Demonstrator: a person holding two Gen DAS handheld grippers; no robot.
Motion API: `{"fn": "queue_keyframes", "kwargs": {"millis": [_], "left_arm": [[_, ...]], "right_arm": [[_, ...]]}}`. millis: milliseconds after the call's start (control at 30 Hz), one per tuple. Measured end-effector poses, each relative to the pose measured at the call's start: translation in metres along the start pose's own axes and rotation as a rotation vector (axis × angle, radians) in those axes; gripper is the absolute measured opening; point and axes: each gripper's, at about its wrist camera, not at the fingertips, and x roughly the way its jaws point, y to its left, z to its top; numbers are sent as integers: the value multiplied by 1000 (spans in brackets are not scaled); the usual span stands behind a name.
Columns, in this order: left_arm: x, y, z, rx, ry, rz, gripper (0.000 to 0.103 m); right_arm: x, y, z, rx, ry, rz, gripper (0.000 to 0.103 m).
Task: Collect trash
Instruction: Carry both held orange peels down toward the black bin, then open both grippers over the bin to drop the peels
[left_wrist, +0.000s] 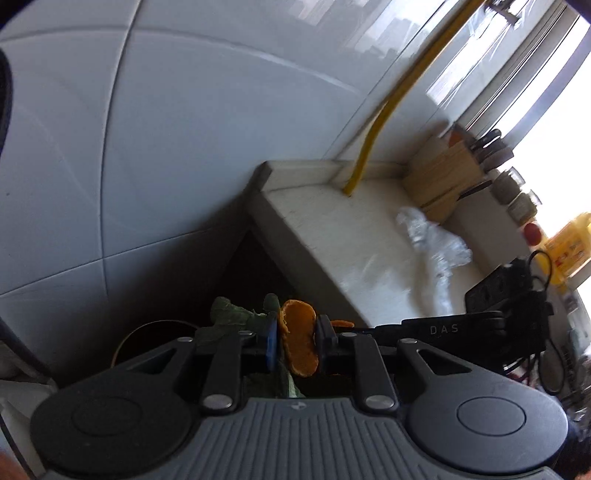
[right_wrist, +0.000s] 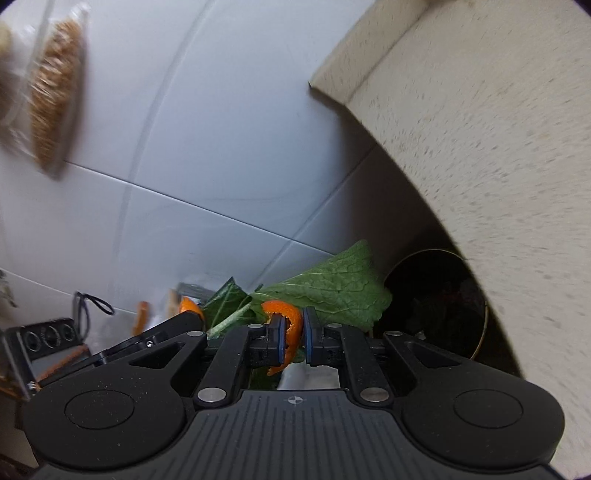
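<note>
My left gripper (left_wrist: 297, 341) is shut on a flat piece of orange peel (left_wrist: 300, 354). Dark green leaf (left_wrist: 236, 317) sticks out just left of and below its fingers; I cannot tell if the leaf is pinched too. My right gripper (right_wrist: 294, 338) is shut on a curled strip of orange peel (right_wrist: 286, 308), with a broad green leaf (right_wrist: 332, 290) right behind its fingers. The two grippers are close together: the right one (left_wrist: 447, 328) shows at the right of the left wrist view, the left one (right_wrist: 166, 334) at the left of the right wrist view. A dark round bin (right_wrist: 436, 306) stands below the counter edge.
A speckled beige counter (right_wrist: 480, 129) overhangs the bin (left_wrist: 147, 332). On the counter (left_wrist: 325, 229) lie crumpled clear plastic (left_wrist: 432, 243), a wooden knife block (left_wrist: 443, 181), jars and a power strip (left_wrist: 491, 288). A yellow hose (left_wrist: 373, 140) runs up the white tiled wall.
</note>
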Motion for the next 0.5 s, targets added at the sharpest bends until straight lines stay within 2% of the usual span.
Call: {"fn": "queue_keyframes", "kwargs": {"millis": [67,133,167,200,333,500], "left_arm": [[15,8,1,11,38,44,21],[31,18,0,14,85,102,30],[37,23,-2,16,103,128,32],[43,28,-4,17,119,150,33],[57,39,-9,13,153,190,35],[46,38,-9,4,136,169,38]], "right_arm": [[16,1,0,-13,13,-36,22],[32,0,-1,-34,26,-78,35],[39,0,-1,-48,28,-103,46],[45,-1,-2,-59,17,-129,53],[60,-10,-4,-57,18,-195,57],[38,-4,-11,-7,-18,-167,61]]}}
